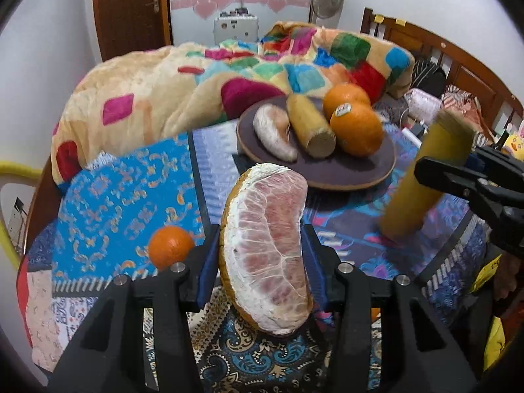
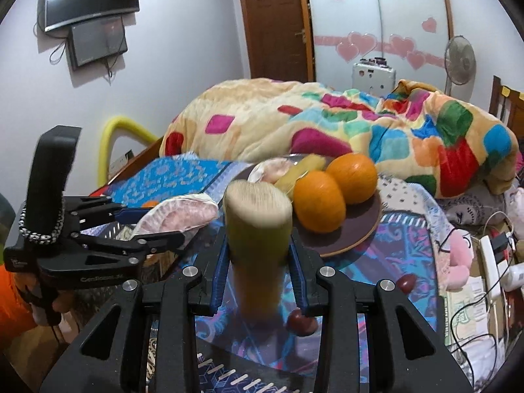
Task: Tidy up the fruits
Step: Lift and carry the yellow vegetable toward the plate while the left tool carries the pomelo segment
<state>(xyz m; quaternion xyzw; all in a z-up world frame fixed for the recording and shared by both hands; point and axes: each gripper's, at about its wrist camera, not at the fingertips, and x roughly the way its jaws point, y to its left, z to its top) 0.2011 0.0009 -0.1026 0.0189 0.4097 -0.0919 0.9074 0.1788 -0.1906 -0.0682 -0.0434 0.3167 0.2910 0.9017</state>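
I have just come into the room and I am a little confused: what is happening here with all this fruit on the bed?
A person holding a gripper in each hand is sorting fruit onto a round plate on the bed. The left gripper clamps a peeled pomelo wedge; the right gripper clamps a yellow cane piece. The plate already carries two oranges, another wedge and another cane piece. One small orange lies loose on the bedcover.

— What are we working over?

— A bed (image 1: 344, 216) under patterned cloths, blue at nine o'clock in the left wrist view.

— What do we see lying on it?

— A dark plate (image 1: 360, 172) at one o'clock, a crumpled colourful blanket (image 1: 183, 75) at twelve, a lone orange (image 1: 170, 246) at nine, and two small red fruits (image 2: 406, 283) near five o'clock in the right wrist view.
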